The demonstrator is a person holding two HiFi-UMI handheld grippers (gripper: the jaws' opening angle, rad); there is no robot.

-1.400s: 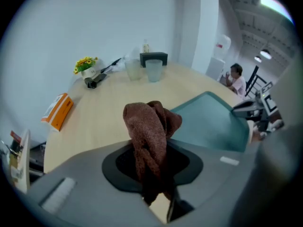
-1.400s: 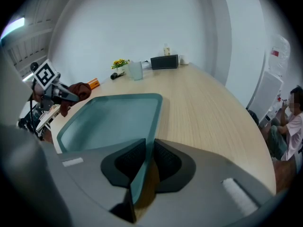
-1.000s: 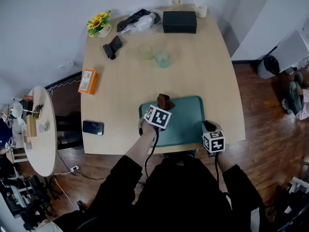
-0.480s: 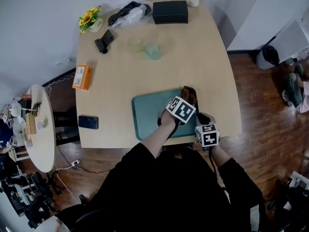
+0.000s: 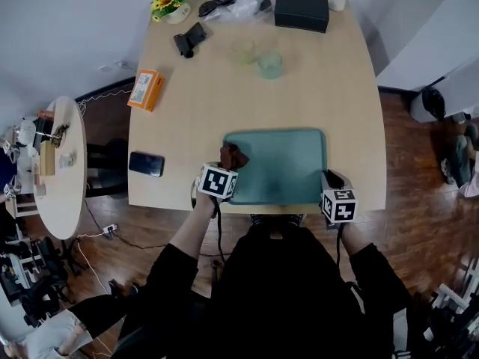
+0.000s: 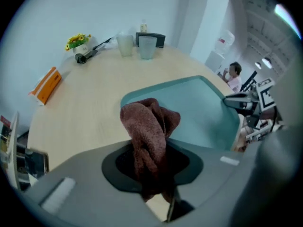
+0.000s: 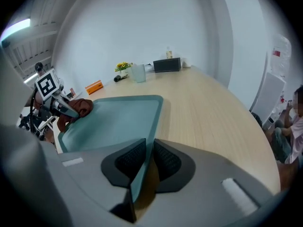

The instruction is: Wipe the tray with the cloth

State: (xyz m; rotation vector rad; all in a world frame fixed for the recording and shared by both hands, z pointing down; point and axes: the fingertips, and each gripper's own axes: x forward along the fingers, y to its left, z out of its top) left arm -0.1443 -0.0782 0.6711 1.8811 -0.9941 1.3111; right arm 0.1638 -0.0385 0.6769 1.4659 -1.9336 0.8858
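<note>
My left gripper (image 6: pixel 150 167) pinches the brown cloth (image 6: pixel 150 122), which sticks out in front of the jaws. The cloth is at the left edge of the teal tray (image 5: pixel 288 167) on the wooden table (image 5: pixel 314 88). My right gripper (image 7: pixel 147 162) pinches the tray's right rim, near me.

I see a pale wooden surface (image 5: pixel 340 103) with a teal tray (image 5: pixel 288 167) lying flat at its near edge. A dark phone (image 5: pixel 145 164) lies by the left edge, and an orange box (image 5: pixel 145 90) farther up. At the far end stand a flower pot (image 5: pixel 172 2) and a black box (image 5: pixel 301 11). A greenish cup (image 5: pixel 270 65) stands beside a clear cup (image 5: pixel 243 52).
</note>
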